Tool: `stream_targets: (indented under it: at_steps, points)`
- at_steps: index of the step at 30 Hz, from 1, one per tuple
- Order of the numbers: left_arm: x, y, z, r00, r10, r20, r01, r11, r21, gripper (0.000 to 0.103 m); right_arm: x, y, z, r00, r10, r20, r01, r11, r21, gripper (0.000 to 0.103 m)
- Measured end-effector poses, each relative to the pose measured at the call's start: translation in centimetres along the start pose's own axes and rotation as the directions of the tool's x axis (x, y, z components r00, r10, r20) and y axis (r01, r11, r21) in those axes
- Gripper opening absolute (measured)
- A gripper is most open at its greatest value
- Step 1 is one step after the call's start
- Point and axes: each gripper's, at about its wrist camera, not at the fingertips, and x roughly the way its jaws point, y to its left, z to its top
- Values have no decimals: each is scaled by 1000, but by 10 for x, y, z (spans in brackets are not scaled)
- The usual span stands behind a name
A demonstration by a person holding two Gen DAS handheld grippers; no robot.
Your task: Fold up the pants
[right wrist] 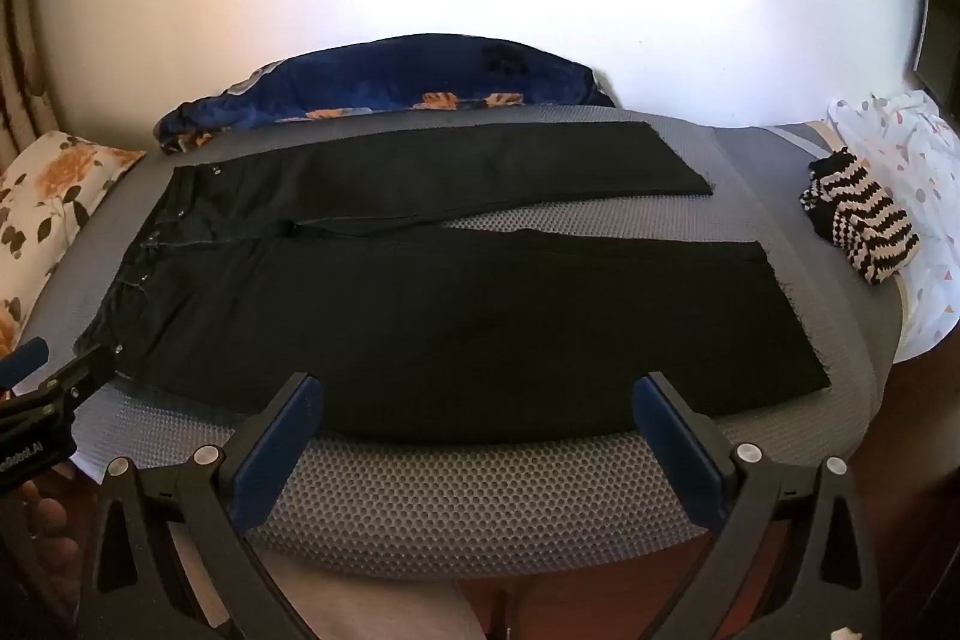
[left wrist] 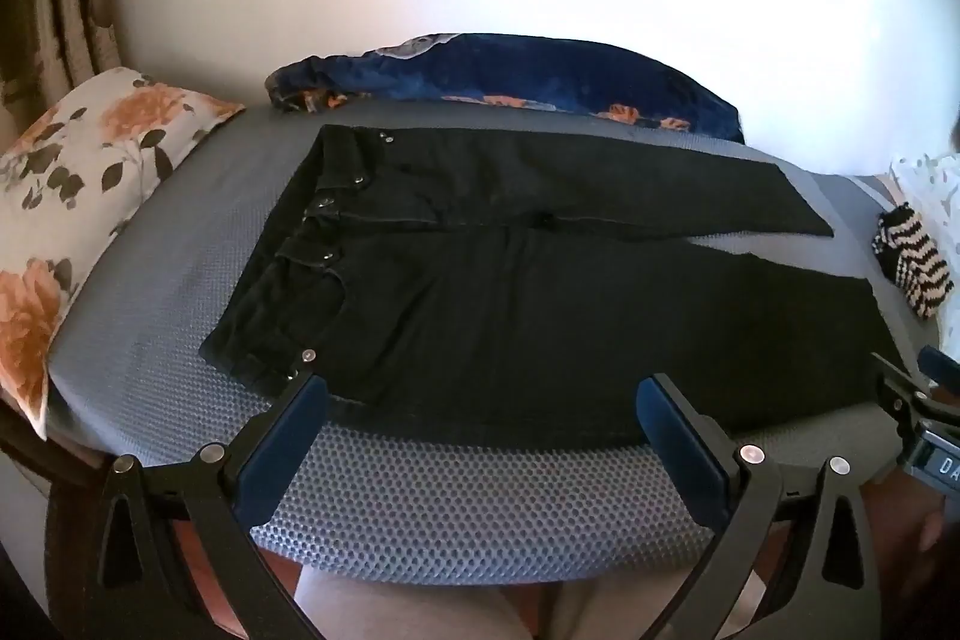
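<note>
Black pants (left wrist: 510, 280) lie flat and spread out on a grey dotted mattress (left wrist: 420, 508), waistband to the left, both legs running right with a gap between them. In the right wrist view the same pants (right wrist: 450, 316) fill the middle, hems at the right. My left gripper (left wrist: 483, 388) hovers open over the near edge by the waist, nothing between its fingers. My right gripper (right wrist: 480, 388) is open too, above the near leg's lower edge. Each gripper shows at the other view's side edge.
A floral pillow (left wrist: 78, 196) lies at the left end. A dark blue blanket (left wrist: 510, 76) is bunched against the white wall behind the pants. A striped black-and-white knit piece (right wrist: 858, 226) and a white patterned cloth (right wrist: 906, 172) sit at the right end.
</note>
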Motion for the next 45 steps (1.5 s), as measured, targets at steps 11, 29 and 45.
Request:
stream_targets:
  at_steps: [11, 29, 45]
  points:
    - [5, -2, -1, 999, 31, -21, -31, 1000, 6, 102, 4, 5, 2, 1000, -2, -12, 2, 1000, -18, 102]
    - [10, -5, -3, 999, 41, -32, -40, 999, 25, 102, 9, 7, 2, 1000, 5, -17, -6, 1000, -12, 101]
    - [12, -5, -3, 998, 51, -41, -51, 999, 15, 102, 11, 9, 1, 1000, 16, -22, -17, 1000, -10, 99]
